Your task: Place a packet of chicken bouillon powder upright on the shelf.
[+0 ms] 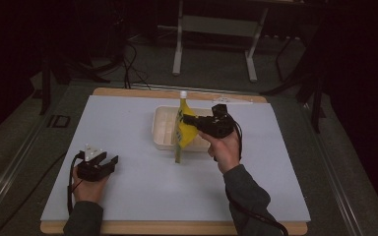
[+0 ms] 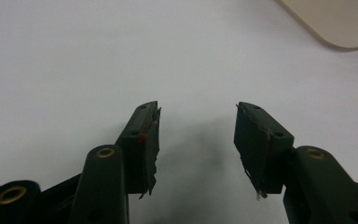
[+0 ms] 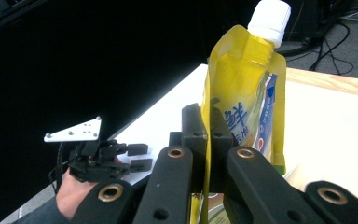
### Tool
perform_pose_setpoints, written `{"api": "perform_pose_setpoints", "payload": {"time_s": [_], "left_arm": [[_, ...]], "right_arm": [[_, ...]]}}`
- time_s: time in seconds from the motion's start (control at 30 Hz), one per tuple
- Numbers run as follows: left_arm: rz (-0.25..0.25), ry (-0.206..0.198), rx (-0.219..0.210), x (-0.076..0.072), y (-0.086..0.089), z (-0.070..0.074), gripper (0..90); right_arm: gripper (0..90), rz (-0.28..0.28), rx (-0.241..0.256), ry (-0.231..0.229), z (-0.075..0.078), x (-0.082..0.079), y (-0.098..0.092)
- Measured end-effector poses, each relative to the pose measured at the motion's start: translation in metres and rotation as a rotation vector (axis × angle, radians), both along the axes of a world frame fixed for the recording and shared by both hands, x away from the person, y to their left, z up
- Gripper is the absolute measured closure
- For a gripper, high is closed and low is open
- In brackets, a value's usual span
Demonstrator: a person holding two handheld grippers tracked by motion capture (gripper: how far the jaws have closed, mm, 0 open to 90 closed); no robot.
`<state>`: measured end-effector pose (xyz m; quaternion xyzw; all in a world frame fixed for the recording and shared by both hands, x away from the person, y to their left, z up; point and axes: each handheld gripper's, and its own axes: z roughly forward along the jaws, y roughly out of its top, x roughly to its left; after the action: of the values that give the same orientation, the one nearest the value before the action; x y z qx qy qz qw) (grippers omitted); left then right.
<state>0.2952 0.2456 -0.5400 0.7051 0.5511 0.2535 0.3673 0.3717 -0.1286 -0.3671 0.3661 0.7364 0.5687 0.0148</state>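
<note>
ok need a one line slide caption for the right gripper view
Right gripper clamps a yellow pouch with a white cap upright above the table, the left gripper open beyond.

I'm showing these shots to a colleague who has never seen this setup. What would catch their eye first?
The bright yellow pouch with its white cap, held upright above the table's middle, pinched in the right gripper. Just behind it lies a shallow cream tray on the pale mat. At the near left, the left gripper rests low over the mat, jaws apart and holding nothing.
</note>
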Motion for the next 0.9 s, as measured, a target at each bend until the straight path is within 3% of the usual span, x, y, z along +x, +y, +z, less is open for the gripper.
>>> {"api": "perform_pose_setpoints", "payload": {"time_s": [0.9], "left_arm": [[-0.003,-0.002,-0.002,0.0,0.0,0.0,49.5]], "right_arm": [[90.0,-0.034,0.005,0.028,-0.001,0.019,0.015]]}}
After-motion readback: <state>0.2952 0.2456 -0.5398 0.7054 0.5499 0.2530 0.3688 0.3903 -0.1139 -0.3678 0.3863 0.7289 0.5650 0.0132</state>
